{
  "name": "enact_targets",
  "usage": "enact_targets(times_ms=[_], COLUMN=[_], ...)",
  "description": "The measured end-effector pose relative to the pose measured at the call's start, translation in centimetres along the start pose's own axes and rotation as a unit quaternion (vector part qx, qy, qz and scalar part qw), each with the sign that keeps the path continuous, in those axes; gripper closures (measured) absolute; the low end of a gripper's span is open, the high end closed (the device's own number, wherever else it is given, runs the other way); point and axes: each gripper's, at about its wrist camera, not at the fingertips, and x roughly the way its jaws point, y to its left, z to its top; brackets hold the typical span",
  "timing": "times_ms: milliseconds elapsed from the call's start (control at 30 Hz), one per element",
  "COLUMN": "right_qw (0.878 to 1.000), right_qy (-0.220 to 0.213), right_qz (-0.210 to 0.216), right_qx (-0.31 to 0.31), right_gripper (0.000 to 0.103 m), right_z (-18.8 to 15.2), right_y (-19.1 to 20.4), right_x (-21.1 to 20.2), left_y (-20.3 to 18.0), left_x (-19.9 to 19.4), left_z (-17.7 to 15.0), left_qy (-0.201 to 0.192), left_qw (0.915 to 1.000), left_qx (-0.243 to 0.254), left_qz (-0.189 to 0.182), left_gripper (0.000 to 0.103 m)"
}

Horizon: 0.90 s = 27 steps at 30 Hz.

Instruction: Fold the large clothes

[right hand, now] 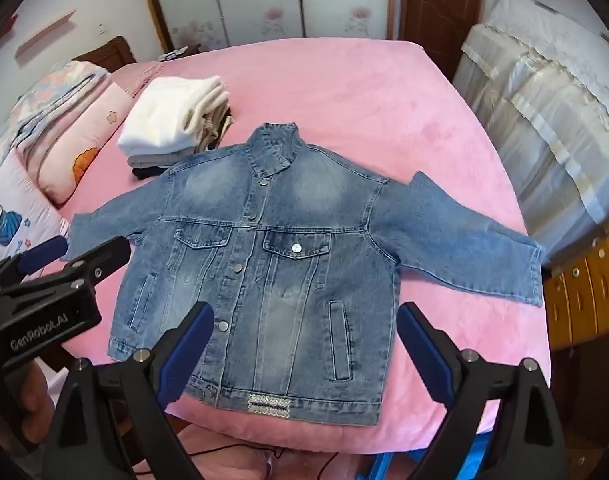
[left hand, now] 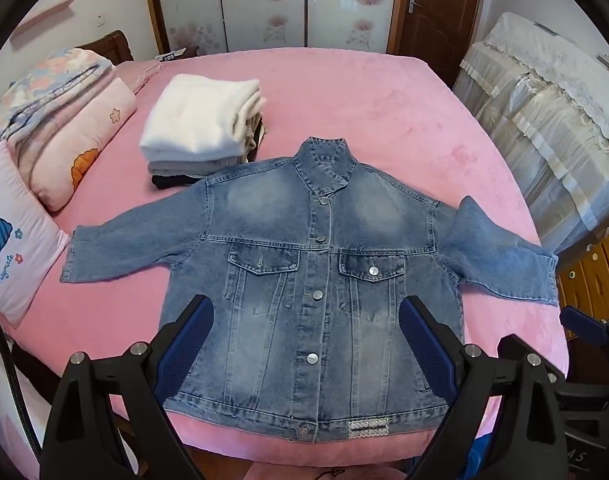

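A blue denim jacket [left hand: 316, 280] lies flat, front up and buttoned, on the pink bed [left hand: 384, 112], both sleeves spread out sideways, hem toward me. It also shows in the right wrist view [right hand: 272, 264]. My left gripper [left hand: 306, 344] is open and empty, held above the jacket's lower half. My right gripper [right hand: 304, 348] is open and empty, above the jacket's lower right part. The left gripper also shows at the left edge of the right wrist view [right hand: 60, 256]; the right gripper shows at the right edge of the left wrist view [left hand: 584, 328].
A stack of folded clothes [left hand: 200, 128] with a white one on top sits beyond the jacket's left shoulder. Pillows and folded quilts [left hand: 64, 132] lie along the bed's left side. A cloth-covered cabinet [left hand: 544, 120] and wooden drawers [left hand: 596, 272] stand at right.
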Motion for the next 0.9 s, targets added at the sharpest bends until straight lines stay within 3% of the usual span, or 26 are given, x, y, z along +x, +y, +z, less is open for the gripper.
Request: enact_targets(times_ms=[133, 200, 333, 567, 900], right_qw=[0.999, 0.999, 0.998, 0.997, 0.996], right_qy=[-0.025, 0.017, 0.015, 0.015, 0.033], right_qz=[-0.031, -0.041, -0.041, -0.064, -0.069], right_qx=[-0.006, 0.016, 0.037, 0.029, 0.055], right_gripper=[0.01, 0.01, 0.01, 0.01, 0.01], right_z=[-0.3, 1.4, 2.4, 2.3, 1.3], right_y=[0.4, 0.9, 1.6, 4.2, 4.4], right_x=[-0.7, 0.6, 0.5, 0.7, 1.3], left_y=[-0.2, 0.3, 1.3, 3.1, 3.7], left_x=[0.7, 1.0, 0.7, 1.8, 2.0], left_z=[-0.1, -0.1, 0.4, 0.8, 0.6], left_qy=[0.012, 0.018, 0.01, 0.038, 0.044], left_qw=[0.9998, 0.9996, 0.9998, 0.9989, 0.9979], left_qx=[0.006, 0.006, 0.012, 0.015, 0.032], left_qz=[-0.013, -0.019, -0.014, -0.022, -0.036], left_gripper=[0.01, 0.01, 0.01, 0.01, 0.01])
